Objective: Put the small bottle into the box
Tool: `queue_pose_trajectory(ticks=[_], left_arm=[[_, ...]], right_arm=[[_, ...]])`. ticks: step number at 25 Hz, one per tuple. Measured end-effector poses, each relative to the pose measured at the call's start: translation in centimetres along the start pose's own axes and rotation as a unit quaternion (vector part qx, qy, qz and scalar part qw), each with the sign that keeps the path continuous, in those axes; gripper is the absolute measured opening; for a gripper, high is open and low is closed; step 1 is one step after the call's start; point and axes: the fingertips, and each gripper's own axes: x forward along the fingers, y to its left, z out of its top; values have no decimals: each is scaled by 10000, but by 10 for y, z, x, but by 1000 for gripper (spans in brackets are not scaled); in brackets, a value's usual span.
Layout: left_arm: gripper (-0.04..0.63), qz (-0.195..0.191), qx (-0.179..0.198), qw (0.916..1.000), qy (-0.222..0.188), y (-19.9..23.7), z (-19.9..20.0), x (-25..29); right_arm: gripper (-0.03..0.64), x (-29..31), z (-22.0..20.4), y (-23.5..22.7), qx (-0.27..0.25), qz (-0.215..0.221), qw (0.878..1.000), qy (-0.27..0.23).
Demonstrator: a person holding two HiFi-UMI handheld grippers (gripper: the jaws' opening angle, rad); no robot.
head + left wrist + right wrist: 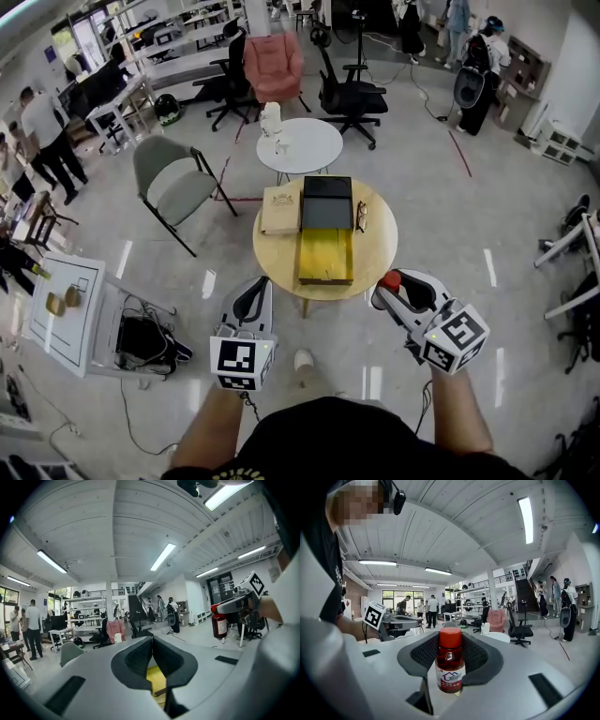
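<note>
I stand in an open workroom with chairs and people about. Ahead of me a round wooden table (277, 262) carries the box (325, 258), its lid thrown back and its yellow inside bare. Glasses (362, 217) lie just beside the box's right edge. In the head view my left tongs (251, 305) and right tongs (398, 289) hang short of the table's near edge. The small bottle (389, 279) is with the right pair, not yet in the box.

In the left gripper view, the 2 jaws meet with nothing between them.

In the right gripper view, the jaws pinch the bottle's lower body, with the red cap standing above them. I judge that this low hold could let the bottle tip as I lower it, and a wide swing could clip the glasses.
</note>
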Motion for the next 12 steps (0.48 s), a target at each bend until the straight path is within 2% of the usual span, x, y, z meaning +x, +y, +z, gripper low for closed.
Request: queue_pose_trajectory(ticks=[12], left_arm=[[20, -352, 11, 9993, 152, 15, -8, 64]], right_arm=[[155, 34, -9, -40, 237, -252, 9994, 90]])
